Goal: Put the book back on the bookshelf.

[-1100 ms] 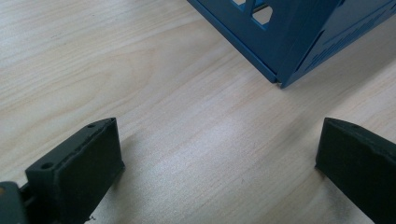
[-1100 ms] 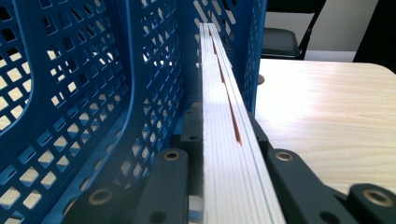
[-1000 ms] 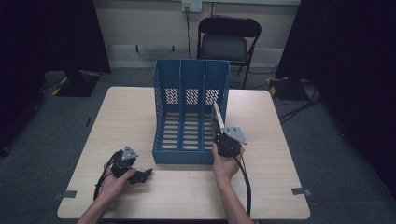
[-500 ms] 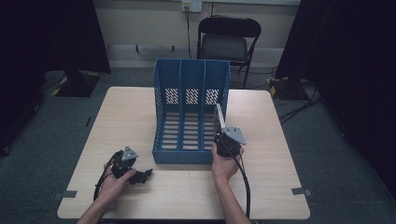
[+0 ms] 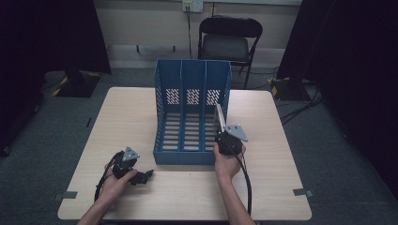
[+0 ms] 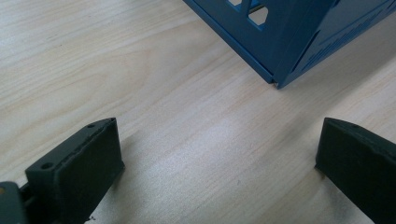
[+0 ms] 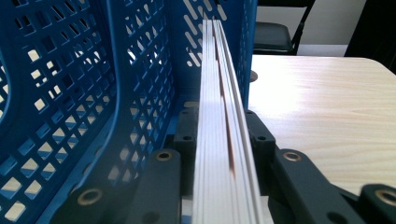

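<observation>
High view: light wood-grain desk (image 5: pixel 141 108) with rounded corners, on grey carpet. At centre a blue plastic file rack (image 5: pixel 192 112), 3 compartments, slotted floor, perforated back wall, open front facing the person. Right gripper (image 5: pixel 219 123) sits at the rack's front right corner, black body with a grey three-cornered plate on top, black cable trailing back over the desk. It holds a thin flat stack of white sheets (image 5: pixel 218 118) upright on edge, just at the rack's right wall; inside or outside the right compartment, cannot tell here. Left gripper (image 5: pixel 144 176) lies low on the desk near the front left, well apart from the rack's front left corner, held by the left hand (image 5: pixel 115 183). Black folding chair (image 5: pixel 228 42) behind the desk, metal frame, padded seat.

Left gripper view: 2 blocky matte black jaws, spread wide, nothing between them, bare wood grain under them. Sharp blue corner of the file rack (image 6: pixel 280 51) at top, smooth plastic with cut-out holes.

Right gripper view: jaws closed narrow on the stack of white sheets (image 7: pixel 224 140), seen edge-on, many thin layered edges, 1 darker reddish line among them. Stack stands upright, running away from the camera. Blue rack wall (image 7: pixel 116 84) just left, grid of square and slanted holes. Bare desk (image 7: pixel 327 102) to the right.
</observation>
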